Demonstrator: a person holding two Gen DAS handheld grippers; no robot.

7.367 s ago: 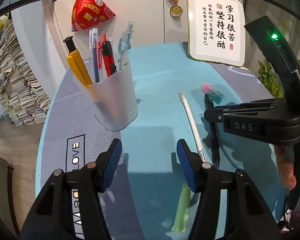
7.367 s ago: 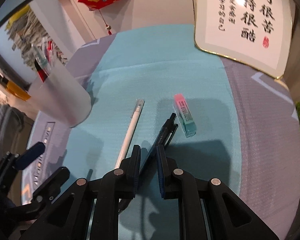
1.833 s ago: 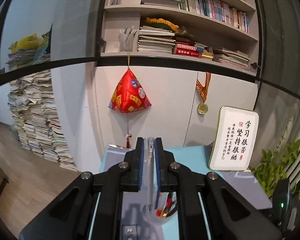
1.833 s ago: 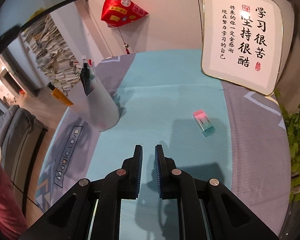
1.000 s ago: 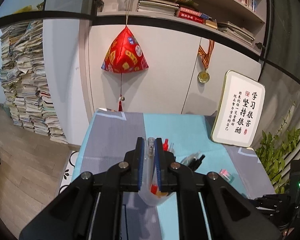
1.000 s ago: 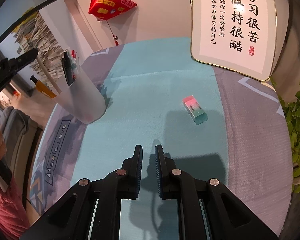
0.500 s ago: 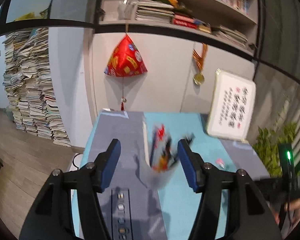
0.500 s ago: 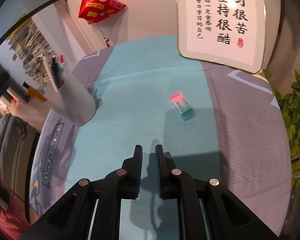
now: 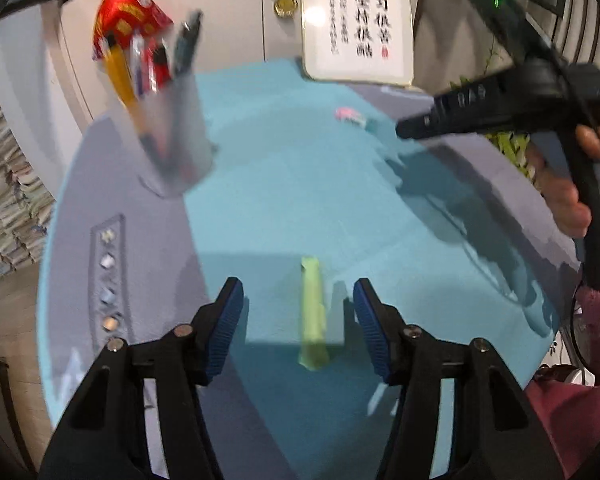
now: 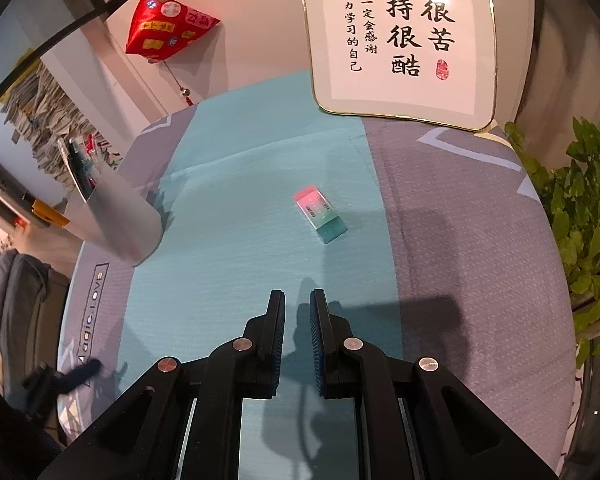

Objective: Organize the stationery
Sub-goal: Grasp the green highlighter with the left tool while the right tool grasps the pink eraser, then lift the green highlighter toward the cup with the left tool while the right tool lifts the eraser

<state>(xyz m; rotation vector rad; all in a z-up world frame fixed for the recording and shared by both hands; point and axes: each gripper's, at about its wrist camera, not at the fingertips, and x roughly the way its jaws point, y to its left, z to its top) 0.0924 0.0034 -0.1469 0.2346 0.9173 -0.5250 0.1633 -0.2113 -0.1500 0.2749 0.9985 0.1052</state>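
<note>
The green pen [image 9: 313, 312] is lying on the teal mat [image 9: 300, 184] between the spread pads of the left gripper [image 9: 298, 322], untouched, its long axis running straight away from the gripper. Its jaws have just been closing a little. The picture is blurring, so its tip is hard to tell. The right gripper [image 10: 297, 340] is staying nearly shut and empty, with the eraser [image 10: 320, 214] lying ahead of it. The pen cup [image 9: 172, 136] is standing far ahead on the left.

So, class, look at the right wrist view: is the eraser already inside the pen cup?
No, the eraser lies flat on the teal mat, well apart from the pen cup.
</note>
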